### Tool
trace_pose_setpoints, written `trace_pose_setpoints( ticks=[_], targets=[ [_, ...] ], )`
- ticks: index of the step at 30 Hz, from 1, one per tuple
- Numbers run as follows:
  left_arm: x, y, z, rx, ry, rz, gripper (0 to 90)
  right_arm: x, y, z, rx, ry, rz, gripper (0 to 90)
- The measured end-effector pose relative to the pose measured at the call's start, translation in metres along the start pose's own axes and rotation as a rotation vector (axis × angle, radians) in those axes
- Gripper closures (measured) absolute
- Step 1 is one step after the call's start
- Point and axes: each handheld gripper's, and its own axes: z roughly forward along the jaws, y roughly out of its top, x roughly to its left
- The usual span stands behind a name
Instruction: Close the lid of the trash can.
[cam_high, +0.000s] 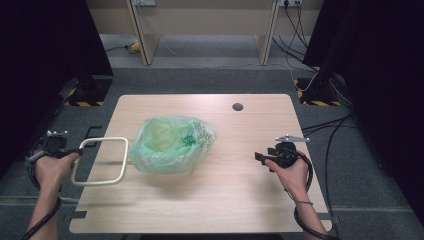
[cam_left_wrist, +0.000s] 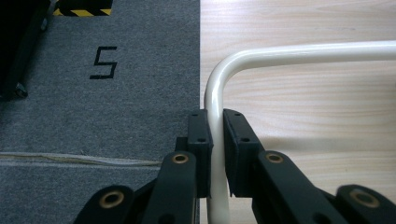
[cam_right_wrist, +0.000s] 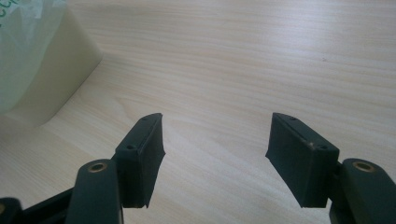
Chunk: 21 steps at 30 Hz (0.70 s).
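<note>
The left tongs (cam_left_wrist: 215, 140) are squeezed shut on a thin cream handle (cam_left_wrist: 215, 93). In the left gripper view the two black pads (cam_left_wrist: 201, 140) press on the handle from both sides, right by the bend where it turns a corner. From there the handle runs off across the desk (cam_left_wrist: 303, 28). Next to the desk is grey carpet (cam_left_wrist: 116, 107) with a black mark like a 5 (cam_left_wrist: 103, 62) on it.

In the high view the left tongs (cam_high: 75, 151) sit at the left edge of the desk (cam_high: 200, 200), held in the left hand (cam_high: 52, 167). The handle (cam_high: 100, 160) makes a loop with round corners. The loop lies out flat and sticks out past the desk edge. Its far end goes to the bin (cam_high: 172, 145).

The bin is near the middle of the desk, a bit to the left. A thin green bag (cam_high: 200, 132) is pulled over it. The bag is open at the top and has small green print on one side.

The right tongs (cam_right_wrist: 215, 140) are wide open and hold nothing. Bare desk (cam_right_wrist: 233, 56) shows between the two pads (cam_right_wrist: 142, 144). The cream side of the bin (cam_right_wrist: 60, 70) and a bit of the bag (cam_right_wrist: 28, 42) show at the top left of the right gripper view.

In the high view the right tongs (cam_high: 260, 156) are well away from the bin, on the right side of the desk. They point at the bin, held in the right hand (cam_high: 290, 172). A small round hole (cam_high: 238, 107) is in the desk near the far edge.
</note>
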Motion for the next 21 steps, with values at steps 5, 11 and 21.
trace_pose_setpoints(
  ticks=[5,11,21],
  targets=[
    [0.0,0.003,-0.003,-0.011,-0.008,-0.001,81.5,0.0,-0.001,0.0,-0.001,0.001,0.001,36.0],
    [-0.001,0.009,-0.01,-0.024,-0.013,-0.007,81.5,0.001,-0.001,0.002,0.002,0.002,0.002,36.0],
    [-0.002,0.016,-0.02,-0.037,-0.018,-0.012,81.5,0.0,-0.002,0.002,0.006,0.003,-0.001,36.0]
  ],
)
